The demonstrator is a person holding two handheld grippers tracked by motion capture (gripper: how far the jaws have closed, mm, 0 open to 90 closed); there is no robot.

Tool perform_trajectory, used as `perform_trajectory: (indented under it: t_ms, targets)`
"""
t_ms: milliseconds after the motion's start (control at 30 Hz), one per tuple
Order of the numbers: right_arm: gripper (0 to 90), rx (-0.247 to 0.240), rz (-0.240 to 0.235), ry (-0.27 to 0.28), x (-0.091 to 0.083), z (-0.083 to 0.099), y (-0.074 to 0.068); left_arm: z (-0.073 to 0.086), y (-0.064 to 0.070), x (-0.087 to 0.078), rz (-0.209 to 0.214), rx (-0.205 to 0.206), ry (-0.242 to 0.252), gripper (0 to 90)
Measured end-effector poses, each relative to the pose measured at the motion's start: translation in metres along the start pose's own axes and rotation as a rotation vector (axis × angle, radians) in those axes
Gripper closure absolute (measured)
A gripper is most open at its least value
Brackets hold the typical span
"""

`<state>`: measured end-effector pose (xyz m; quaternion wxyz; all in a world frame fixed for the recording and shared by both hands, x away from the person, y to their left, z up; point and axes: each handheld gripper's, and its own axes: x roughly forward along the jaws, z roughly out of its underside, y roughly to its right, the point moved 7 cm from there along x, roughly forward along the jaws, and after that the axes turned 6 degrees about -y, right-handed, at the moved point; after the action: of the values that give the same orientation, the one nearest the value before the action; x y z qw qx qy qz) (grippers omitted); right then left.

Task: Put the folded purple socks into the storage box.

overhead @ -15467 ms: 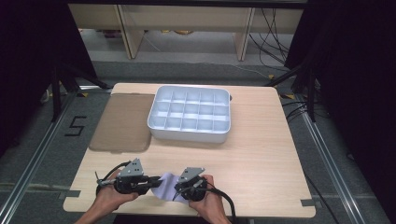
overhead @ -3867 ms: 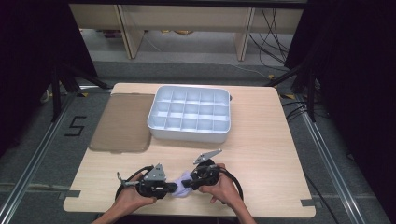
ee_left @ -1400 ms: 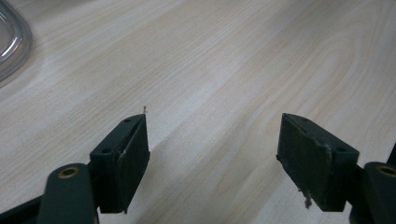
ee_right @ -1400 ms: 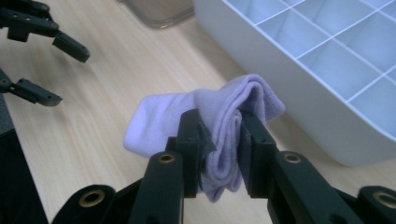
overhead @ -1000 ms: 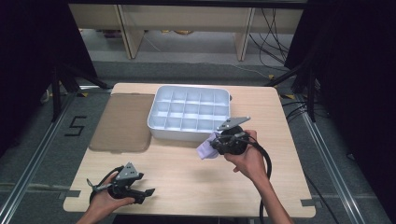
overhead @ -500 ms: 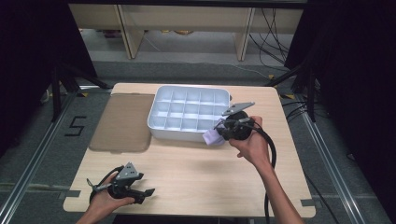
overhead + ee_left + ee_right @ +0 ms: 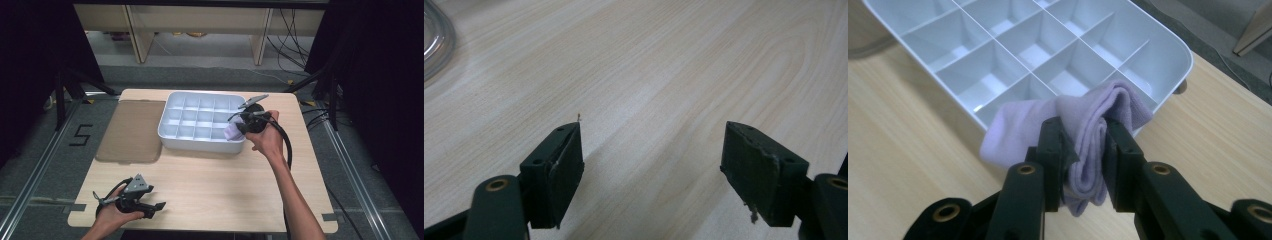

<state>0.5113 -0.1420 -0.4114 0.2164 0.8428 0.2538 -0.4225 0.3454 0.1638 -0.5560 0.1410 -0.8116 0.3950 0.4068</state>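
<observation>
Table (image 7: 215, 175), light wood, carrying one white divided tray (image 7: 200, 122) toward its far side and one flat brown mat (image 7: 132, 131) lying just beside the tray on its left

Item 1: my right gripper (image 7: 239, 126), held at the tray's near right corner. From the right gripper view I log its jaws closed tight on a folded lilac cloth (image 7: 1083, 135), which bunches up between them and spills out to the left. Cloth hangs over the tray's corner edge, partly above the nearest corner compartment; I cannot tell whether it touches the rim

Item 2: my left gripper (image 7: 152, 209), low at the near left of the table, well apart from the tray. In the left gripper view its jaws stand wide apart with nothing between them, bare wood grain beneath

Item 3: tray compartments, those I can see from the right gripper view, all white and unfilled
</observation>
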Motion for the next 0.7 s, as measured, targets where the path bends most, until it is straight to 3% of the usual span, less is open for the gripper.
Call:
perform_trajectory:
  t_ms: [100, 133, 167, 333, 433, 567, 600, 700]
  targets:
    - [73.0, -0.003, 0.013, -0.018, 0.008, -0.001, 0.003, 0.0, 0.0, 0.0, -0.006, -0.001, -0.001, 24.3]
    - [73.0, 0.003, 0.019, -0.028, 0.012, -0.001, 0.005, -0.001, 0.002, 0.001, 0.007, -0.018, 0.011, 24.3]
    - [73.0, 0.0, 0.032, -0.042, 0.018, -0.002, 0.008, 0.0, 0.001, 0.0, 0.003, 0.007, 0.0, 24.3]
    - [73.0, 0.007, 0.047, -0.07, 0.029, -0.002, 0.013, 0.0, 0.001, 0.001, -0.001, 0.003, 0.0, 24.3]
    - [73.0, -0.011, 0.074, -0.116, 0.04, 0.001, 0.014, 0.0, 0.002, 0.001, 0.004, 0.002, 0.002, 24.3]
    - [73.0, -0.026, 0.097, -0.138, 0.045, 0.001, 0.013, 0.0, 0.002, 0.001, 0.004, 0.007, -0.001, 24.4]
    - [73.0, -0.05, 0.124, -0.149, 0.048, 0.001, 0.014, 0.0, 0.001, 0.001, -0.003, 0.006, -0.005, 24.4]
    - [73.0, -0.051, 0.129, -0.162, 0.051, 0.002, 0.012, 0.0, 0.002, 0.001, -0.001, 0.006, -0.005, 24.3]
